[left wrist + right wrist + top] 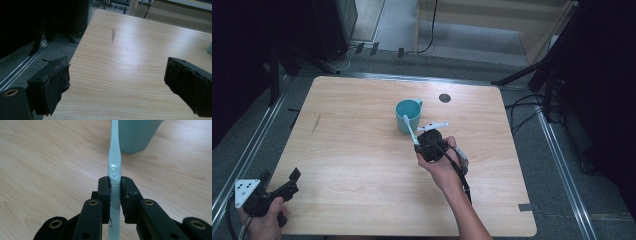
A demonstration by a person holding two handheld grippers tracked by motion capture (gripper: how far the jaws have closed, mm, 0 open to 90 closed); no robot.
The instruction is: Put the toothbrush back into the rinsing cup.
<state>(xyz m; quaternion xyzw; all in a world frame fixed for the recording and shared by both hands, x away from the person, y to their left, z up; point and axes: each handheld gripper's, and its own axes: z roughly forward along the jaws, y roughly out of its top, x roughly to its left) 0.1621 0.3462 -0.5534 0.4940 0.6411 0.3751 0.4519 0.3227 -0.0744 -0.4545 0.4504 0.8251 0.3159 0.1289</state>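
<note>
A teal cup [408, 116] with a handle stands upright on the wooden table [362, 160], a little behind its middle. My right gripper [417, 145] is just in front of the cup and is shut on a pale blue toothbrush [410, 130]. In the right gripper view the jaws [115, 185] clamp the ribbed handle of the toothbrush [114, 157], which rises in front of the cup [136, 135]. Its far end reaches the cup's rim; I cannot tell whether it is inside. My left gripper [279, 176] is at the table's near left corner, open [118, 67] with nothing between its jaws.
A dark round hole [444, 98] sits near the table's back edge, right of the cup. A grey scuff [316, 124] marks the left side of the table. Stand legs and cables [532, 105] lie on the floor around the table. A metal rail [562, 160] runs along the right.
</note>
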